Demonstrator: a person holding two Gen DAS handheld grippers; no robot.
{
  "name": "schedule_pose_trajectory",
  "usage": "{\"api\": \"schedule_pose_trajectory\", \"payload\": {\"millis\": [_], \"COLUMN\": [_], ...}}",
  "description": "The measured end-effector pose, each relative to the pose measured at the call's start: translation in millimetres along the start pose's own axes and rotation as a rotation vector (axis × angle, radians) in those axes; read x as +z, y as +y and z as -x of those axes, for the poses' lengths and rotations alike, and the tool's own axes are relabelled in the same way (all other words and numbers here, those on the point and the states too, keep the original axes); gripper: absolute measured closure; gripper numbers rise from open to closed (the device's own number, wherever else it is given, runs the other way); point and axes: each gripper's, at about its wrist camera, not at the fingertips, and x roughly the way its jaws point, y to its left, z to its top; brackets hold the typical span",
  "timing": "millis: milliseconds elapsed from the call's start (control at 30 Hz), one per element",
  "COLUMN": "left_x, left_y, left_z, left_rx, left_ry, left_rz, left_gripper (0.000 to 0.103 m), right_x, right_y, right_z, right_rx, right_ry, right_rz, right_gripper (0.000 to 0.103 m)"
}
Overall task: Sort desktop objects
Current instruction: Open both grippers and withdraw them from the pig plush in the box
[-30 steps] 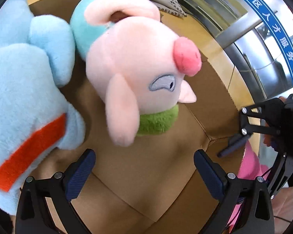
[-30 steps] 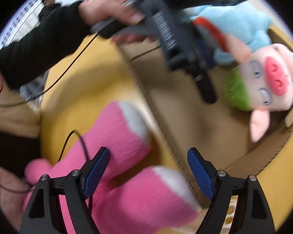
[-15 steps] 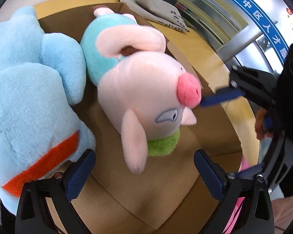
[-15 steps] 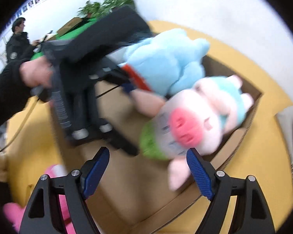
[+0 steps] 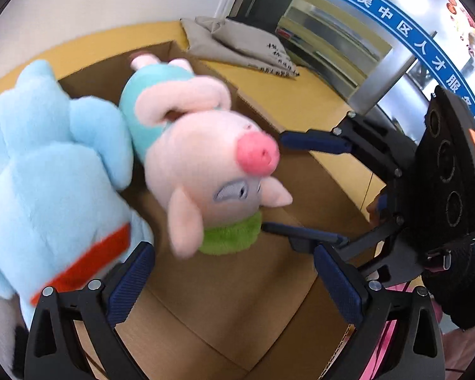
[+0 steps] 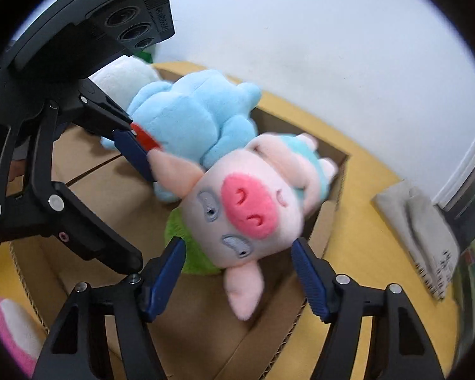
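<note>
A pink pig plush (image 5: 202, 171) with a teal body and green collar lies in a cardboard box (image 5: 224, 300), next to a light blue plush (image 5: 47, 171) with an orange stripe. In the right wrist view the pig (image 6: 247, 212) sits just ahead of my open right gripper (image 6: 237, 272), its head partly between the pads. My left gripper (image 5: 234, 281) is open and empty above the box floor. The right gripper also shows in the left wrist view (image 5: 304, 186), its fingers on either side of the pig's snout. A pink plush (image 6: 12, 326) lies outside the box.
The box stands on a yellow table (image 6: 373, 250). A folded grey cloth (image 5: 243, 44) lies on the table beyond the box. A white wall (image 6: 300, 41) is behind. A white plush (image 6: 123, 76) sits at the box's far corner.
My right gripper has swung from over the pink plush outside the box to the pig's head. My left gripper has pulled back from the pig a little.
</note>
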Motion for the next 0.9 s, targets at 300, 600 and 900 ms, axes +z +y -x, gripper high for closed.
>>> {"api": "schedule_pose_trajectory", "payload": {"millis": [300,600,900], "left_x": [-28,-37,-36], "left_y": [14,25,22], "left_z": [13,11,6], "left_rx": [-0.052,-0.097,-0.058], "left_ry": [0.043,0.071,0.105], "left_rz": [-0.005,0.027,0.012], "left_gripper": [0.0,0.0,0.0], "right_x": [12,38,33], "right_y": [23,18,15], "right_z": [37,-10,-9], "right_rx": [0.304,0.461,0.331], "right_ry": [0.014,0.192,0.136], "right_rz": [0.094,0.231,0.216], "right_gripper": [0.034,0.034,0.035]}}
